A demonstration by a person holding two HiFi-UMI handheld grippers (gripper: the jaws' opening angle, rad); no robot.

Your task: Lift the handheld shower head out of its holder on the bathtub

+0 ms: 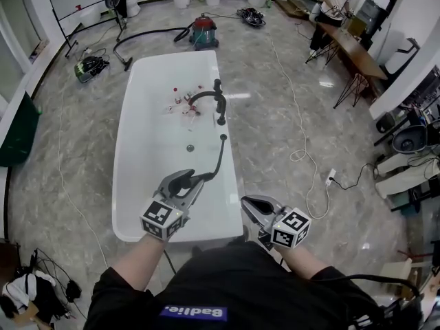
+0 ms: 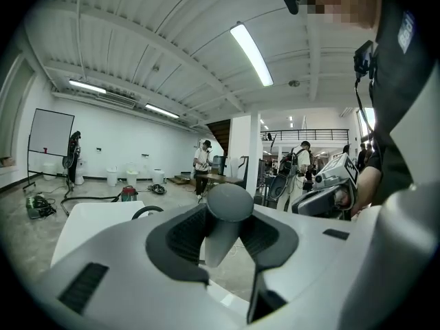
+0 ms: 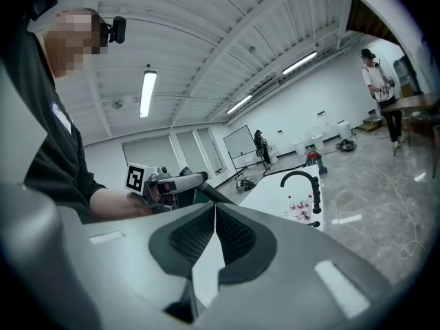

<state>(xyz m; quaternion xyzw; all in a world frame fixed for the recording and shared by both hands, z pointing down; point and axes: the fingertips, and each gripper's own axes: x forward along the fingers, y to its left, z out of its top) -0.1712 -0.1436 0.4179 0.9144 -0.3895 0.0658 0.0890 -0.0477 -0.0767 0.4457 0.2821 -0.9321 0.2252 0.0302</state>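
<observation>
The white bathtub (image 1: 137,150) lies ahead, with its black faucet (image 1: 218,102) on the right rim. My left gripper (image 1: 199,179) is shut on the handle of the slim black handheld shower head (image 1: 218,158). The shower head slants up and away over the tub's right rim, its round end near the faucet's foot. In the left gripper view the dark grey shower head handle (image 2: 229,208) stands between the pads of the left gripper (image 2: 230,218). My right gripper (image 1: 249,203) hovers by the tub's near right corner. Its jaws are shut with nothing in them, as the right gripper view shows (image 3: 214,225), where the faucet (image 3: 313,188) is also seen.
Several small bottles (image 1: 184,102) lie inside the tub near the faucet, and the drain (image 1: 190,147) is at mid-tub. A red vacuum cleaner (image 1: 204,31) with its hose stands beyond the tub. A white cable (image 1: 299,153) runs over the marble floor on the right. A person (image 1: 333,5) works at a table, far right.
</observation>
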